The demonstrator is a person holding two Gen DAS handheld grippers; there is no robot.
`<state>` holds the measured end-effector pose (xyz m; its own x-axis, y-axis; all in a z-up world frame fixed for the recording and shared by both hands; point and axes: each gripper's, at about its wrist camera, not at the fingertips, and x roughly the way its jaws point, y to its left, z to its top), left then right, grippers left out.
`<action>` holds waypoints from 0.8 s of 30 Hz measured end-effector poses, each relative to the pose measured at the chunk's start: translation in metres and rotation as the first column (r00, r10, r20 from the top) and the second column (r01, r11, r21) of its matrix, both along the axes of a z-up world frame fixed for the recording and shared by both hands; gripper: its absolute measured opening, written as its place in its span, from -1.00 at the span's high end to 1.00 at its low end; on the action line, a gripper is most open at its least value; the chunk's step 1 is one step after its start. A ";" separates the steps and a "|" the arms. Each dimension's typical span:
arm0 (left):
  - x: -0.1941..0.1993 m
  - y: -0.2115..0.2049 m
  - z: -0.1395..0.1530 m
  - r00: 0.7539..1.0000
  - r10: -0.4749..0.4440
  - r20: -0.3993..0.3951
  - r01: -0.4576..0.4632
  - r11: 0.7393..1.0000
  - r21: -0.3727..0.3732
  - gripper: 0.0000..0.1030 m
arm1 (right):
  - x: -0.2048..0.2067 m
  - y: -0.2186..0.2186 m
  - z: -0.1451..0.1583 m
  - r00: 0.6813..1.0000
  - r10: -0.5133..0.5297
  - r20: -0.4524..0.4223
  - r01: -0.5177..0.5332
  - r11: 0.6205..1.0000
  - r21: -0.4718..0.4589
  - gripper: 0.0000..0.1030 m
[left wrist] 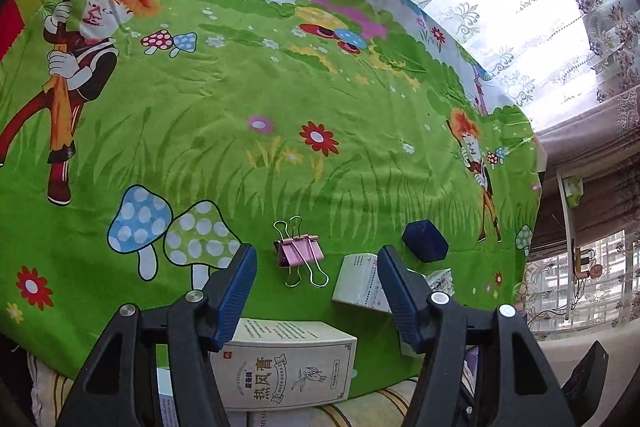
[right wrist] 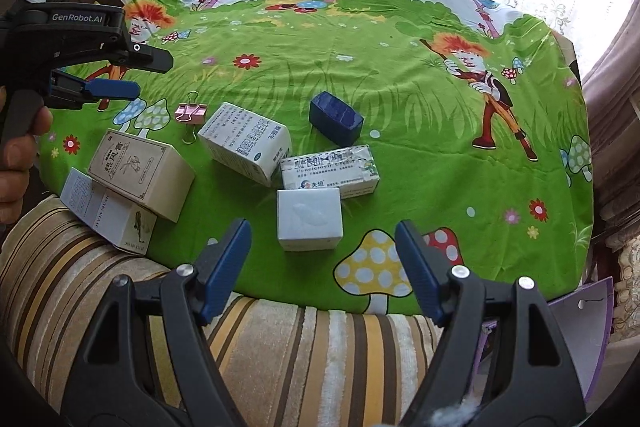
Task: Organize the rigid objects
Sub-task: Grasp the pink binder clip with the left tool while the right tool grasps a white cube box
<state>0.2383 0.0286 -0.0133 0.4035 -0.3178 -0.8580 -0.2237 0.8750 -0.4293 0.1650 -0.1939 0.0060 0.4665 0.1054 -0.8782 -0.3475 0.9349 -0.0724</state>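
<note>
Several small boxes lie on the green cartoon cloth (right wrist: 400, 99): a beige box (right wrist: 140, 171), a white and blue box (right wrist: 108, 211) over the cloth's near edge, a white box with blue print (right wrist: 248, 143), a long white box (right wrist: 330, 171), a plain white box (right wrist: 310, 219) and a dark blue box (right wrist: 336, 123). A pink binder clip (right wrist: 192, 113) lies among them. My right gripper (right wrist: 322, 227) hangs open just before the plain white box. My left gripper (left wrist: 317, 255) is open above the beige box (left wrist: 280, 363), with the binder clip (left wrist: 298, 255) beyond its tips.
A striped cushion (right wrist: 280, 347) runs under the cloth's near edge. A purple paper bag (right wrist: 580, 339) sits at the right. Lace curtains (left wrist: 520, 7) and a bright window stand behind the table. A hand (right wrist: 16, 155) holds the left gripper (right wrist: 148, 75) at the far left.
</note>
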 end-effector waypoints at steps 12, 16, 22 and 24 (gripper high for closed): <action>0.022 -0.020 -0.040 0.992 -0.020 -0.121 0.030 0.996 0.079 -0.20 | 0.018 0.004 -0.025 0.998 0.015 -0.054 -0.017 1.000 -0.022 -0.33; 0.025 -0.024 -0.043 0.992 -0.033 -0.124 0.046 0.993 0.107 -0.01 | 0.022 0.003 -0.030 0.997 0.016 -0.071 -0.017 1.000 -0.019 -0.18; 0.025 -0.027 -0.048 0.992 -0.038 -0.116 0.051 0.993 0.109 0.26 | 0.021 0.001 -0.034 0.996 0.027 -0.082 -0.026 1.000 0.007 0.12; 0.022 -0.024 -0.046 0.995 -0.028 -0.098 0.038 0.994 0.102 0.26 | 0.019 -0.001 -0.034 0.997 0.026 -0.076 -0.025 1.000 0.019 0.13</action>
<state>0.2599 0.0049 -0.0593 0.3084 -0.2374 -0.9211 -0.2296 0.9211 -0.3143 0.1840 -0.1945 -0.0283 0.3948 0.1323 -0.9092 -0.3750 0.9266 -0.0281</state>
